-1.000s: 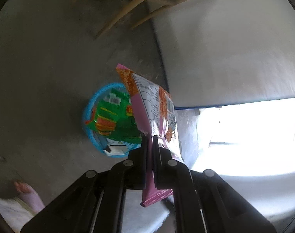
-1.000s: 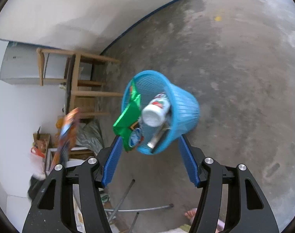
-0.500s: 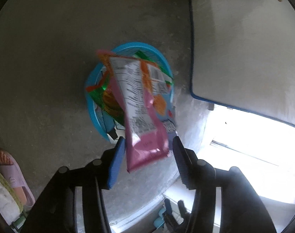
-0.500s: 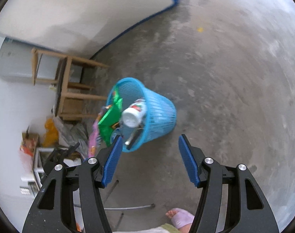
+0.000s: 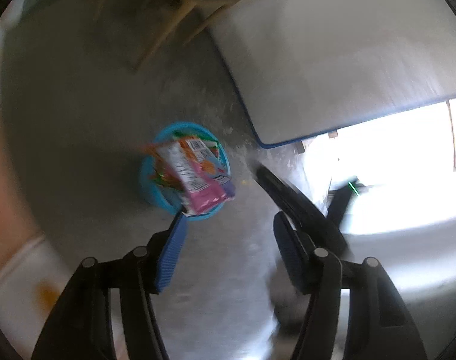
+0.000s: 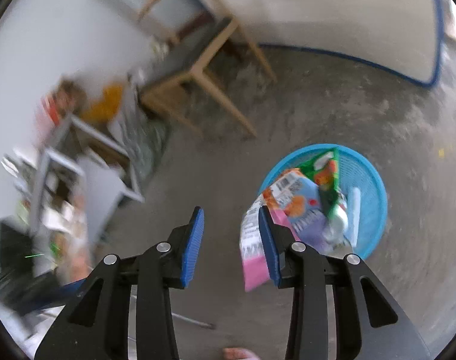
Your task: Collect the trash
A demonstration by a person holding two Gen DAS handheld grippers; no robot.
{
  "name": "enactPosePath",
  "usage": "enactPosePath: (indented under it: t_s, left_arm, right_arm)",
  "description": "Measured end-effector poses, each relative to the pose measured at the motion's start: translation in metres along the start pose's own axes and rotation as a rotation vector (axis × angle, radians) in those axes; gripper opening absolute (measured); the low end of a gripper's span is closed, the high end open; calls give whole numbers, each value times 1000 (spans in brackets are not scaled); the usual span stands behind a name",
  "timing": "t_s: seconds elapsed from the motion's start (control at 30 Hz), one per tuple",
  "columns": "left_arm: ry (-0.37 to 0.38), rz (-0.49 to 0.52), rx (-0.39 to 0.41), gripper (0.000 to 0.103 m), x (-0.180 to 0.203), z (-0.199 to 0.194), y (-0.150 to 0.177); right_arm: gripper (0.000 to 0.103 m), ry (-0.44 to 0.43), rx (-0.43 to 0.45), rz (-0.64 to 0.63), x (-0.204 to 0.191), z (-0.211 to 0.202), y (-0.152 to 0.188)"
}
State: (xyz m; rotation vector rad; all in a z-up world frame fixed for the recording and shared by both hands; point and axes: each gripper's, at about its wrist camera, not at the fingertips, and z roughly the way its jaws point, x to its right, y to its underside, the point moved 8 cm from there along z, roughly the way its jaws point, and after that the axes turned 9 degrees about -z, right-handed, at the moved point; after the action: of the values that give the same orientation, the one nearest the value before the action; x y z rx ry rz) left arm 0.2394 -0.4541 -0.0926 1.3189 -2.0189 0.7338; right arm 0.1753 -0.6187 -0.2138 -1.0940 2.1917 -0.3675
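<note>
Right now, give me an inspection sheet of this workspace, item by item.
Surface: bare grey concrete floor, stained.
Job's things: blue basket on the floor, holding a green wrapper and a white bottle; pink snack packet lies across its rim, partly sticking out.
Clutter: wooden stool; blurred shelving with oddments.
Grippers: left gripper open, nothing between the fingers, jaws just been opening; right gripper open, empty, jaws just been closing.
Cables: nothing seen.
Surroundings: white panel with blue edge; a foot at the bottom edge.
</note>
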Motion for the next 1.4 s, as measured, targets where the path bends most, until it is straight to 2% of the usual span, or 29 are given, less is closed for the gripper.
enactPosePath:
  t_s: [0.07,0.17,0.23,0.37,0.47,0.57,0.7,0.83,1.1,1.3,1.4]
  left_arm:
    - [-10,85,32,65,-3,-39,21]
    - [-33,187,133,71,-18,-104,59]
    - [-49,204,184,72,-34,-135,82]
    - [-116,157,282,72,-81,-191,128]
    - [-157,102,343,72,-107,-209,145]
    - [-163,36,355,72,-128,-219,154]
    - [-218,-9,369,72,-152,-227,164]
    - [-204,-37,369,72,-158,-230,167]
    - [-245,-36,382,72,-167,-233,172]
    - [-265,-55,377,72,-173,-234,175]
    - [-275,-48,387,72,-173,-237,177]
  right_arm:
    - [27,62,-92,-53,0,47,-2]
    - [16,174,-281,-107,17,116,15]
    - [8,238,-409,-110,33,152,34]
    - [7,349,-553,-118,60,189,60]
    - [7,366,-574,-101,68,203,62]
    - [7,390,-593,-79,75,215,58]
    - [5,437,-636,-3,95,224,70]
    - [4,445,-645,20,104,234,75]
    - [4,460,-673,82,116,259,89]
    - [4,442,-643,133,128,268,103]
    - [6,446,-604,134,133,257,110]
